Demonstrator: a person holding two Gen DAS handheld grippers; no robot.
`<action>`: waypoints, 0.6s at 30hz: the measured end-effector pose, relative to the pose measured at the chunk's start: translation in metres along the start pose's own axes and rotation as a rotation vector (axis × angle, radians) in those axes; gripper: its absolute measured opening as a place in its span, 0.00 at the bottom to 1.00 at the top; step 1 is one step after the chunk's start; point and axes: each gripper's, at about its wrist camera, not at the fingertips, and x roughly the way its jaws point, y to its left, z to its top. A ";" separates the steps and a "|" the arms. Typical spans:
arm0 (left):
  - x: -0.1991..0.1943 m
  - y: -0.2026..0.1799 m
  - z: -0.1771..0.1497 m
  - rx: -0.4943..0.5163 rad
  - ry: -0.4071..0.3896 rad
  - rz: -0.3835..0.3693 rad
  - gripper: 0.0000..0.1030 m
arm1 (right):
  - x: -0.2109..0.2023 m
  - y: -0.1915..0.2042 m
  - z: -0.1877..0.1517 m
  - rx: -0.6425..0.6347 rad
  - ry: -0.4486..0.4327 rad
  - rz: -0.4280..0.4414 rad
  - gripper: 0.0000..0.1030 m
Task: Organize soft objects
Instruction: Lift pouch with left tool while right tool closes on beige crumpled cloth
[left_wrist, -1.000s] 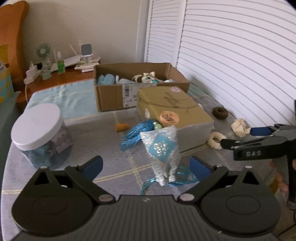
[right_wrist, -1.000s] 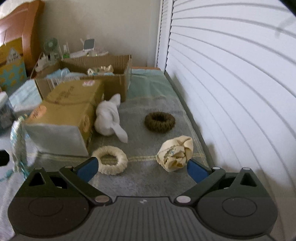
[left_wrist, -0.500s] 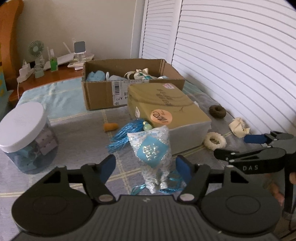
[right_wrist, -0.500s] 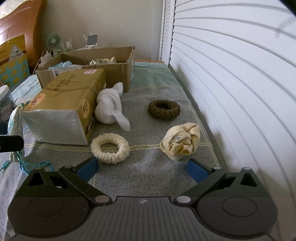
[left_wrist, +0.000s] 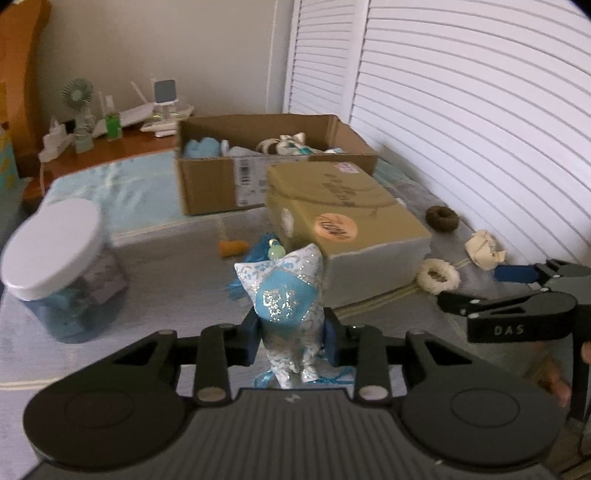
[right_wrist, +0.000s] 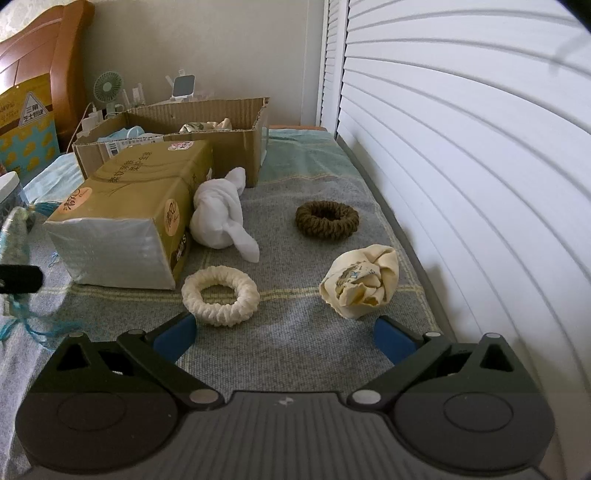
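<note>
A blue and silver glittery sachet (left_wrist: 286, 302) stands between the pads of my left gripper (left_wrist: 293, 341). Its jaws are closing and the pads press on the sachet's sides. A blue tassel (left_wrist: 262, 251) trails behind it. My right gripper (right_wrist: 284, 336) is open over the grey blanket with nothing between its fingers; it also shows at the right of the left wrist view (left_wrist: 476, 286). Just ahead of it lie a cream scrunchie (right_wrist: 245, 295), a balled cream cloth (right_wrist: 360, 280), a brown scrunchie (right_wrist: 327, 232) and a knotted white cloth (right_wrist: 218, 218).
An open cardboard box (left_wrist: 221, 184) holding soft items stands at the back. A tan tissue pack (left_wrist: 351, 221) lies in front of it. A white-lidded jar (left_wrist: 55, 258) stands at the left, and a small orange piece (left_wrist: 232, 247) lies near the tassel. White shutters (right_wrist: 461, 184) line the right side.
The left gripper's jaws have come together from wide open onto the sachet, which now stands straighter and nearer the camera. The right gripper has stayed open and has barely moved.
</note>
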 end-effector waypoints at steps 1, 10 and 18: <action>-0.004 0.003 0.000 0.002 -0.003 0.010 0.31 | 0.000 0.000 0.000 0.001 0.003 -0.001 1.00; -0.010 0.017 0.001 0.037 0.019 0.028 0.34 | -0.008 -0.007 0.004 0.009 -0.022 -0.079 1.00; 0.002 0.019 -0.001 0.026 0.024 0.032 0.54 | -0.011 -0.010 0.014 0.026 -0.053 -0.080 0.95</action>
